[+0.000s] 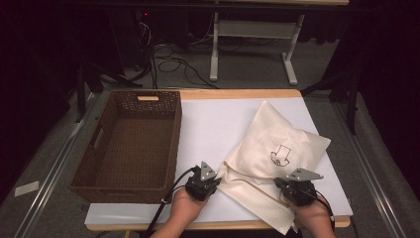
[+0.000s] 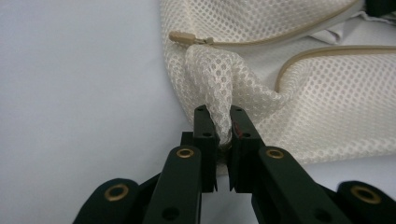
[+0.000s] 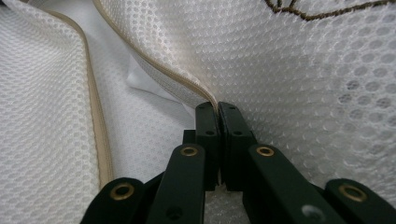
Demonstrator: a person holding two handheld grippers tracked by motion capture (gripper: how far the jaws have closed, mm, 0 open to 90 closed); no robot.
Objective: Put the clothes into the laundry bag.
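A cream mesh bag [image 1: 277, 144] with a dark stitched emblem [image 1: 282, 154] lies rumpled on the white-covered table, toward the right. My left gripper [image 1: 219, 174] is at the bag's near left corner. In the left gripper view it [image 2: 219, 116] is shut on a pinched fold of mesh [image 2: 212, 79], just below the beige zipper pull [image 2: 183, 38]. My right gripper [image 1: 292, 179] is at the bag's near edge. Its jaws [image 3: 217, 109] are shut on the bag's [image 3: 303, 70] mesh edge beside the beige zipper band [image 3: 154, 60], where the bag gapes open.
A brown wicker basket [image 1: 124, 187] with nothing in it stands on the table's left side. Bare white sheet [image 1: 213, 124] lies between the basket and the bag. The table's front edge runs just under my hands. Cables and a stand's legs are on the floor beyond.
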